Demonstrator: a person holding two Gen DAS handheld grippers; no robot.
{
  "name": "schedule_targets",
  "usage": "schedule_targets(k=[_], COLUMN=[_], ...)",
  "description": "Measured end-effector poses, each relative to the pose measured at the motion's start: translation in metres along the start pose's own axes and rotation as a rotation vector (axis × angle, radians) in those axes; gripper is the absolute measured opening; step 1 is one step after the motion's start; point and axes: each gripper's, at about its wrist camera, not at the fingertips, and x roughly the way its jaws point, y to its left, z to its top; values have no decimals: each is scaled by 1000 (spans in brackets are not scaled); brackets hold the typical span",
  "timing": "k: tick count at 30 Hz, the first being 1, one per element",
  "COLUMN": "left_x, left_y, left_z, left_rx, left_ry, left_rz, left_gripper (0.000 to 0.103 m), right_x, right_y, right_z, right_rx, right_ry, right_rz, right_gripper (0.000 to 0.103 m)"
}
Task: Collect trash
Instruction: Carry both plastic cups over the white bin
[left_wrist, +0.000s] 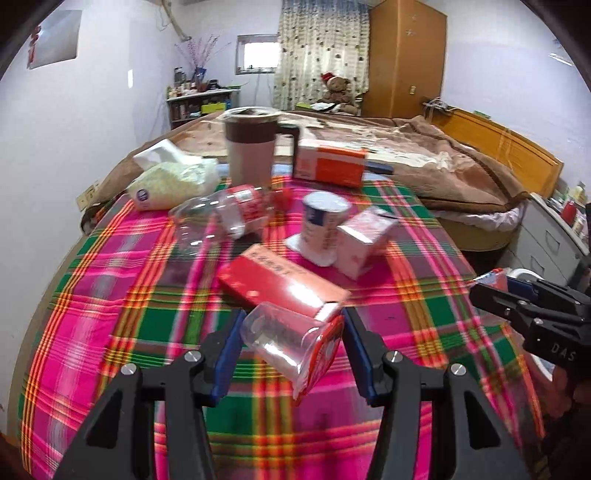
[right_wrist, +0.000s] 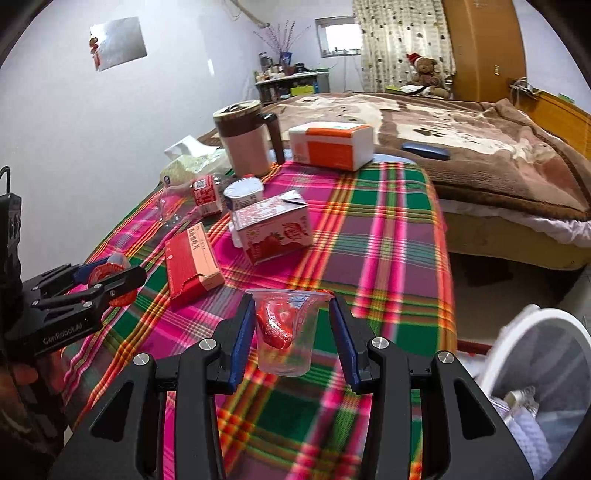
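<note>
**Both hands loaded, bin sits low right of the right hand-held gripper**

Right hand-held gripper (right_wrist: 291, 332) is clamped on a clear plastic cup (right_wrist: 286, 332), upright, mouth up, with a red wrapper (right_wrist: 275, 326) stuffed inside. Left hand-held gripper (left_wrist: 291, 350) holds a clear cup with a red label (left_wrist: 291, 343), tipped on its side, long axis running across the jaws, base toward upper left. Both loads are clear of the plaid table (right_wrist: 388, 229).

Key relation: the white trash bin (right_wrist: 532, 332) lies off the table edge, below and to the right of the right gripper; in the right wrist view the left gripper sits far left. So the right hand is nearer and likely drops first. The left would have to cross the table.

Still on the table: red box (left_wrist: 280, 284), strawberry carton (right_wrist: 275, 229), empty bottle (left_wrist: 218, 214).
</note>
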Motion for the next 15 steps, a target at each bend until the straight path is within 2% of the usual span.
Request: schedule_targets(k=[15], left_x=[-18], left_y=[-86], left_z=[0], left_rx=[121], left_ry=[-24], left_rz=[-129], left_gripper=[55], right_x=[-56], right_y=[-51], right_z=[-22], right_rx=[92], right_ry=[-69], right_rz=[-112], right_gripper=[42])
